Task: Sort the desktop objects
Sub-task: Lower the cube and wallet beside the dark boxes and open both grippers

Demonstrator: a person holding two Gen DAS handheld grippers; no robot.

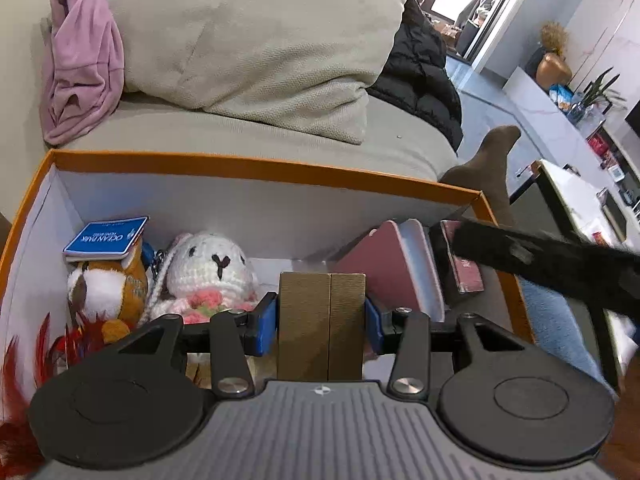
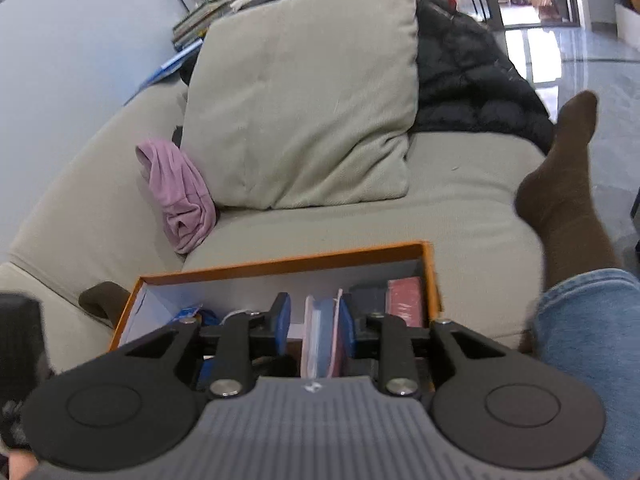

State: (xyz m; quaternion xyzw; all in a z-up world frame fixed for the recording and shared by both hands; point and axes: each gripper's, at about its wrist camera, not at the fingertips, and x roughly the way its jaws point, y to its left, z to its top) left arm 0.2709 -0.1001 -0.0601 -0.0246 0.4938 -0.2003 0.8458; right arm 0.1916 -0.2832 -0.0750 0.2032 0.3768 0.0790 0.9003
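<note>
An orange-rimmed box [image 1: 256,168] with white walls stands in front of a sofa. My left gripper [image 1: 322,316] is shut on a gold-brown block [image 1: 322,320] held over the box. Inside lie a white crocheted bunny [image 1: 210,268], a brown-and-white plush [image 1: 106,284] with a blue booklet [image 1: 106,238] on top, red feathers [image 1: 24,364], and a pink case [image 1: 384,268] leaning at the right. In the right wrist view the box [image 2: 280,266] sits below my right gripper [image 2: 316,332], open, with a pink-and-blue case [image 2: 322,336] standing between its pads against the right one.
A beige sofa [image 2: 400,220] carries a large cushion [image 1: 256,40], a pink garment [image 1: 80,64] and a black jacket [image 1: 424,80]. A leg in a brown sock [image 2: 560,184] and jeans [image 2: 592,344] lies right of the box. A black bar [image 1: 552,264] crosses the box's right side.
</note>
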